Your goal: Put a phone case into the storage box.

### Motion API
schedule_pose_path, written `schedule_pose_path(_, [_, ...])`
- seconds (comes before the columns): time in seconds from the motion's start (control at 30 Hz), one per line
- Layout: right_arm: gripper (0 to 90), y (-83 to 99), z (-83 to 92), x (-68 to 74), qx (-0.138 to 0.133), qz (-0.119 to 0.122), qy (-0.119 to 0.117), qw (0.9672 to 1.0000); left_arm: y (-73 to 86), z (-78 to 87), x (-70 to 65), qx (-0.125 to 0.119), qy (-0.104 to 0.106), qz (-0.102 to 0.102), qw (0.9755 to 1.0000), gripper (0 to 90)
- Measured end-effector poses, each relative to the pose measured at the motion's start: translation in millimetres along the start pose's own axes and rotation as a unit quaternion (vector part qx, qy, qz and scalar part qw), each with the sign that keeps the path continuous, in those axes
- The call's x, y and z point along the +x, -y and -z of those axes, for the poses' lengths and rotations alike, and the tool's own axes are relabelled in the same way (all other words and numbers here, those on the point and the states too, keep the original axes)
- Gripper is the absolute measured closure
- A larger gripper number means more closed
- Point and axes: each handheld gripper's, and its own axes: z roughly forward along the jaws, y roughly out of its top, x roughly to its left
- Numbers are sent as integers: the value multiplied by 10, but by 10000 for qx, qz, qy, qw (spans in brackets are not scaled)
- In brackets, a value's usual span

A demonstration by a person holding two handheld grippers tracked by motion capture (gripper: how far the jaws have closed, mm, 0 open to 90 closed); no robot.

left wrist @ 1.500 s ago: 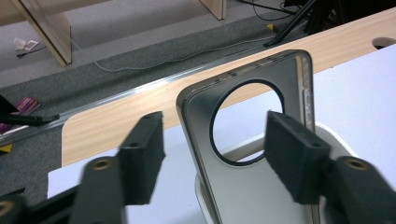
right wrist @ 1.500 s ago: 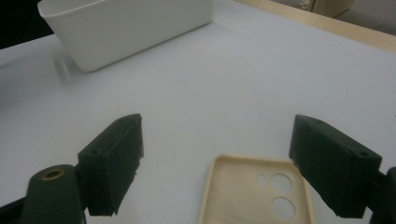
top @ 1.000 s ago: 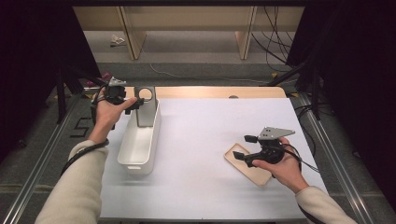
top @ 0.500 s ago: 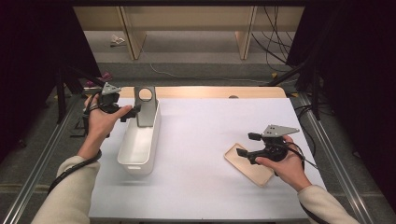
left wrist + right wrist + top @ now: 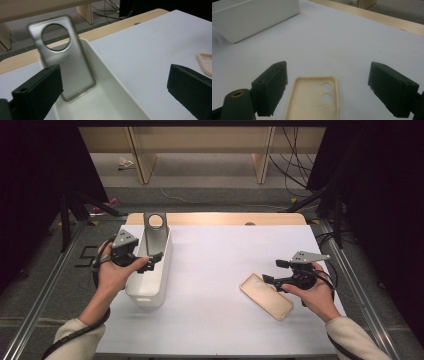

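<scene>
Two grippers are held above a white-covered table [image 5: 220, 265], one in each hand. The left gripper [image 5: 150, 262] is seen at the near left wall of a white bin [image 5: 150, 292]; its jaws have just been opening and now stand wide apart, with nothing clamped between them. In the left gripper view a grey phone case [image 5: 62, 57] with a large round hole is seen propped upright against the bin's far end, between the spread jaws but beyond them, untouched.

The right gripper [image 5: 270, 277] is held low at the right side of the table, its jaws likewise apart and empty. A beige phone case [image 5: 266, 296] lies flat on the white surface, open side up, with its end just in front of these jaws; in the right gripper view its two small camera holes are seen between the jaw tips. The two cases are well apart.

The white cover is laid over a wooden top [image 5: 215, 218], whose far edge is left bare. Metal rails [image 5: 350, 275] run along both sides of the table. Beyond, a grey floor [image 5: 210, 175] is seen with wooden furniture legs [image 5: 262, 155], loose black cables [image 5: 295, 160] and dark drapes at either side.
</scene>
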Motion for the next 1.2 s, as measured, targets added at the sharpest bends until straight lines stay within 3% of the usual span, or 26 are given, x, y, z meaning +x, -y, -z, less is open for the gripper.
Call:
schedule_pose_path(0.23, [167, 73, 86, -131, 55, -133, 196, 9997, 156, 82, -399, -196, 342, -151, 9991, 0])
schedule_pose_path(0.47, [167, 116, 146, -215, 56, -255, 359, 9990, 367, 174, -599, -197, 498, -277, 9982, 0])
schedule_pose_path(0.6, [168, 105, 147, -211, 45, -250, 372, 9990, 424, 162, -631, -187, 497, -445, 9976, 0])
schedule_pose_path(0.8, [168, 108, 125, -180, 77, -181, 351, 9992, 435, 140, -638, -187, 542, -463, 9973, 0])
schedule_pose_path(1.2, [207, 121, 147, -193, 155, -278, 382, 9988, 450, 104, -602, -228, 566, -546, 9966, 0])
